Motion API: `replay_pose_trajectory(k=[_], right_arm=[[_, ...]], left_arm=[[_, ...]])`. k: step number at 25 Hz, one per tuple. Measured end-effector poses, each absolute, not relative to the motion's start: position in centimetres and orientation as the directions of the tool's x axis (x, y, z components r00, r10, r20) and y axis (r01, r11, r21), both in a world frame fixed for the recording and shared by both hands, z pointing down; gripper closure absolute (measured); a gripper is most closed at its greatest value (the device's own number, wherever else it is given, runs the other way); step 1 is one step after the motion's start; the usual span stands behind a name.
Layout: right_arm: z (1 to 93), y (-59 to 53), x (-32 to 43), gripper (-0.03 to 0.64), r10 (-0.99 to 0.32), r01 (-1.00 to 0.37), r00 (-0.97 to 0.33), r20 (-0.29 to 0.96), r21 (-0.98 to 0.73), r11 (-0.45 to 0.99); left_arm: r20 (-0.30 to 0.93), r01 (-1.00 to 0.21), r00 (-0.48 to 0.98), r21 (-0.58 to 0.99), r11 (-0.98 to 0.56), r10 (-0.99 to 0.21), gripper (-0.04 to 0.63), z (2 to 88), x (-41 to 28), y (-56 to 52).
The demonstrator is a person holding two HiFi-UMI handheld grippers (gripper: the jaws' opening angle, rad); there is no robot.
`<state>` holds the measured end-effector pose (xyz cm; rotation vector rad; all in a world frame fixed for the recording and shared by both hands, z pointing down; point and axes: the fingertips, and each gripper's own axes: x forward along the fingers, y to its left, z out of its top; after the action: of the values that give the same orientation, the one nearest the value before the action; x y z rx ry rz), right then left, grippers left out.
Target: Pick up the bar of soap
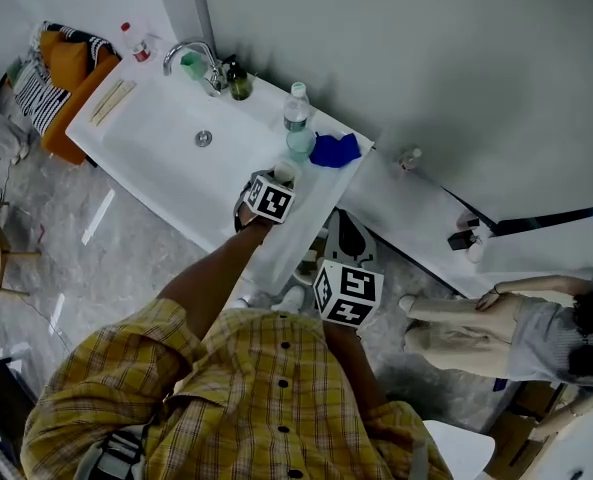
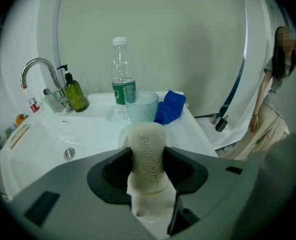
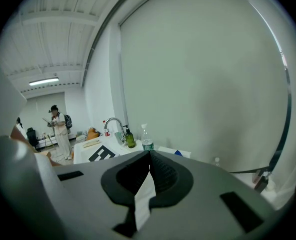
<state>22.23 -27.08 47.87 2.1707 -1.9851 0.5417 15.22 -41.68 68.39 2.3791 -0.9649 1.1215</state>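
soap (image 2: 148, 154) sat squeezed between the jaws of the left gripper (image 2: 148, 173), just in front of the cup (image 2: 143, 108) on the white counter (image 2: 190, 129). the right gripper (image 3: 148, 179) had its jaws pressed together with nothing in them, away from the sink (image 1: 166, 138). the grab looked done. i could not tell if the soap was off the counter. the next move was likely a slow lift straight up, because soap can slip.

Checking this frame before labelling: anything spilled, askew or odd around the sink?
Nothing stands out. The soap stands upright, clamped in the left gripper. The bottle and cup stand upright beside a crumpled blue cloth; no spill shows on the sink. The right gripper is shut and empty.
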Motion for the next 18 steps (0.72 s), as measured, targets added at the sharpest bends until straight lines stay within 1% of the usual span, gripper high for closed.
replay_pose_trajectory(k=[8, 11, 18], right_arm=[[47.7, -27.4, 21.6, 0.598, -0.934, -0.985, 0.054, 0.353, -0.135, -0.108], [47.7, -27.4, 21.2, 0.598, -0.935, -0.985, 0.052, 0.350, -0.136, -0.106], [47.2, -27.5, 20.1, 0.598, -0.940, -0.985, 0.046, 0.339, -0.138, -0.098]], left_arm=[[0.728, -0.704, 0.506, 0.039, -0.709, -0.463, 0.393, 66.0, 15.0, -40.7], [0.688, -0.709, 0.526, 0.030, -0.705, -0.500, 0.393, 64.6, 14.5, -40.2], [0.596, -0.734, 0.571, 0.062, -0.677, -0.564, 0.393, 60.3, 13.6, -39.7]])
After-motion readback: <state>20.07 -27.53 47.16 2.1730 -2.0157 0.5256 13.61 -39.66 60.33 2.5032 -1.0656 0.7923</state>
